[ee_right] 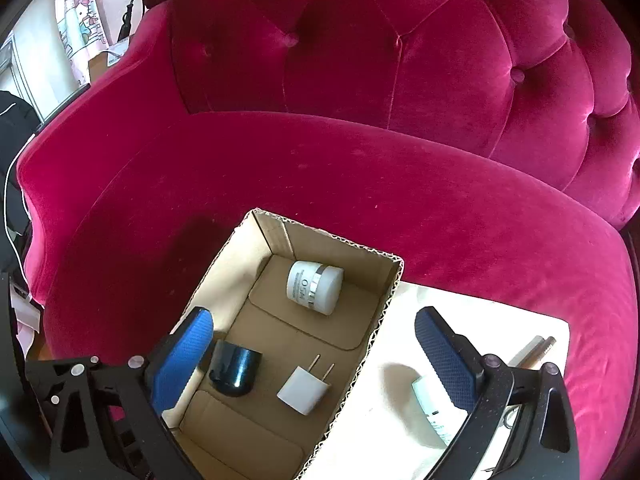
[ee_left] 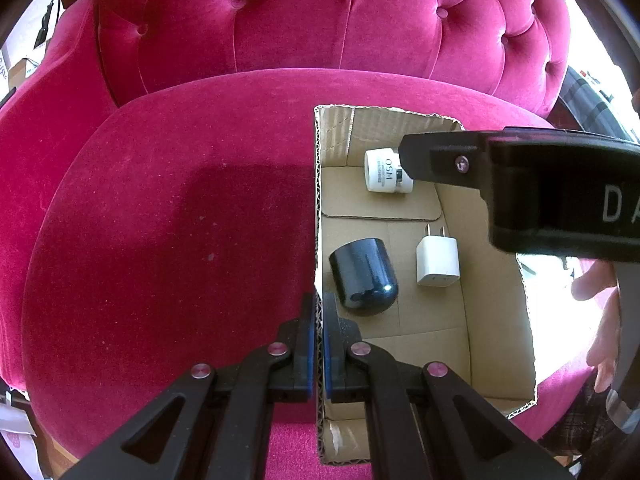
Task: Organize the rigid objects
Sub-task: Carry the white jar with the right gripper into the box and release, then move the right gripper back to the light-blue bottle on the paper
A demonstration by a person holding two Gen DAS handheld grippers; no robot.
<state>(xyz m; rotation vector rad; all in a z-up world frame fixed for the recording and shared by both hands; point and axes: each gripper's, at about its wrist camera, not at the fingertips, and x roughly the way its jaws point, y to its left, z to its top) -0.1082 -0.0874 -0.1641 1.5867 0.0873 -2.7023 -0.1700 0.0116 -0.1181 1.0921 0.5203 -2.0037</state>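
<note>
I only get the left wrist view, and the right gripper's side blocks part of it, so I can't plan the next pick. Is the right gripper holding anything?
Observer: No. The right wrist view shows the right gripper open and empty, above the cardboard box.
Operator: Is anything left outside the box?
Observer: Yes. On the pale sheet to the right of the box there is a small white item, partly hidden by a finger, and a slim metallic stick.

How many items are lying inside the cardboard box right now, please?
3: a white jar at the far end, a black cap near the left claw's wall, a white charger beside it. Claws may hide others.
</note>
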